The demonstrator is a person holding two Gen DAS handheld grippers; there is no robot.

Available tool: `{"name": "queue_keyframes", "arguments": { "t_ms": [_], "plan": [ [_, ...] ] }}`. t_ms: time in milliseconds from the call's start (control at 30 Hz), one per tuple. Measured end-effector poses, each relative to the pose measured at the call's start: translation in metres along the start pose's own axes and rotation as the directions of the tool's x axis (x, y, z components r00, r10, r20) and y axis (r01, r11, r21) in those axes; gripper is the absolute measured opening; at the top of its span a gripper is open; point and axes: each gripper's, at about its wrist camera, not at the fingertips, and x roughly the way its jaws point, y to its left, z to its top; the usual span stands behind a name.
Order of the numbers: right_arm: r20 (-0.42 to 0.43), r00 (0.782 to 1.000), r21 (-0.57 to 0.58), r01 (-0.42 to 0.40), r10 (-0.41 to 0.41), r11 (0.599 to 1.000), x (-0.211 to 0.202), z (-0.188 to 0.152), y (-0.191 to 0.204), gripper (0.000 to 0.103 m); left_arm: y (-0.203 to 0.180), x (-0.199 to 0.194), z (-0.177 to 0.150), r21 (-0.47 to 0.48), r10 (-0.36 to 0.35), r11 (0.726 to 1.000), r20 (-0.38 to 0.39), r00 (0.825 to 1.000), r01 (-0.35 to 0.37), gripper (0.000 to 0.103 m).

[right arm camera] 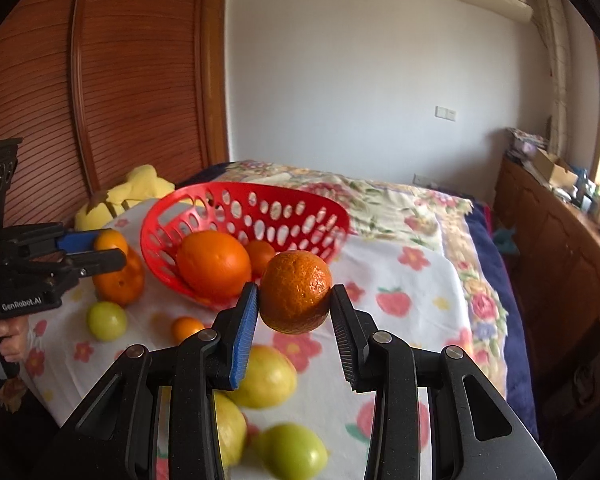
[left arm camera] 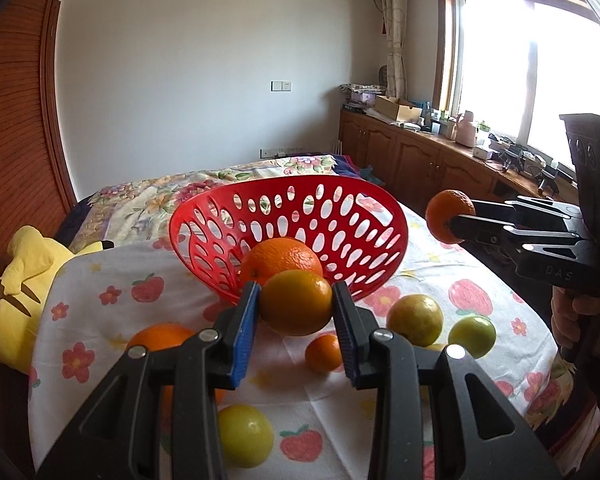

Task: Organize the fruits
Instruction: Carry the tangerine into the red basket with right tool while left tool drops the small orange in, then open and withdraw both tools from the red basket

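Note:
My left gripper is shut on a yellow-orange citrus fruit, held just in front of the tilted red perforated basket. A large orange lies inside the basket. My right gripper is shut on a dimpled tangerine, lifted above the cloth to the basket's right. In the basket sit the large orange and a smaller one. Each gripper shows in the other view: right gripper, left gripper.
Loose fruit lies on the strawberry-print cloth: an orange, a small tangerine, yellow-green fruits. A yellow plush toy sits left of the basket. Wooden cabinets line the right wall.

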Motion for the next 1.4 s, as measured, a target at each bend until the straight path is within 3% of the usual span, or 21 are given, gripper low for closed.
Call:
{"name": "queue_keyframes", "arguments": {
  "t_ms": [467,633,867,1067,1400],
  "plan": [
    [-0.095,0.995,-0.091,-0.049,0.04,0.995,0.051,0.015,0.034,0.036,0.02,0.018,0.007,-0.015,0.0,1.0,-0.007,1.0,0.0,0.034],
    [-0.144,0.986,-0.07,-0.097,0.086,0.993,0.063,0.016,0.038,0.036,0.025,0.023,0.01,-0.02,0.005,1.0,-0.013,1.0,-0.005,0.034],
    [-0.183,0.98,-0.087,-0.096,0.079,0.992,0.075,0.014,0.046,0.037,0.032,0.03,0.013,-0.034,0.012,0.999,-0.022,1.0,-0.012,0.035],
    [-0.195,0.974,-0.069,-0.131,0.116,0.989,0.076,0.012,0.049,0.038,0.036,0.035,0.018,-0.035,0.025,0.999,-0.021,0.999,-0.026,0.035],
    [-0.155,0.982,-0.06,-0.119,0.109,0.991,0.056,0.005,0.046,0.038,0.042,0.052,0.024,-0.038,0.028,0.999,-0.049,0.998,-0.03,0.035]
  ]
}}
